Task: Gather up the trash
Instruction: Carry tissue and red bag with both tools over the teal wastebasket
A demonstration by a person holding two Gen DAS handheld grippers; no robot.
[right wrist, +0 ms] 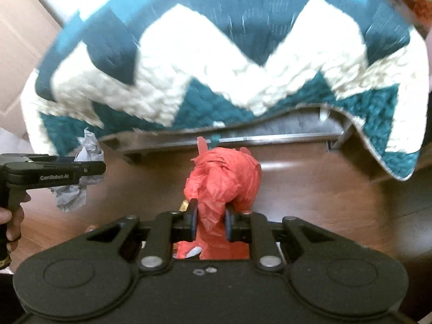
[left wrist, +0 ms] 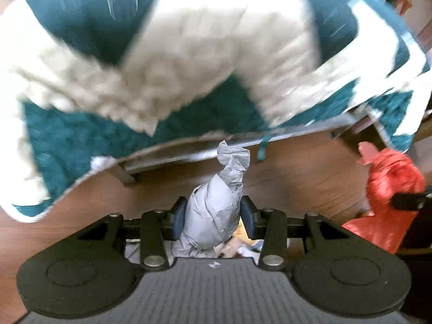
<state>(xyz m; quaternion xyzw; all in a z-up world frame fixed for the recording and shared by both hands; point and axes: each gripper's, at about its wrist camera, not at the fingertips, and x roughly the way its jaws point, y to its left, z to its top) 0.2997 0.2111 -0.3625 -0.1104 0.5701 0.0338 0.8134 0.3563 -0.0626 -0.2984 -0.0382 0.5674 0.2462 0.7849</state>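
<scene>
Left gripper (left wrist: 213,216) clamps the grey bag (left wrist: 213,213); right gripper (right wrist: 209,218) clamps the red bag (right wrist: 224,183), centre frame. Thin plastic may tear or slip.

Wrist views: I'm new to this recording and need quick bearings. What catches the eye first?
A teal-and-cream zigzag blanket fills the top of both views, draped over a frame above the wood floor. At centre, the left gripper is closed on a grey bag and the right gripper on a red bag.
</scene>
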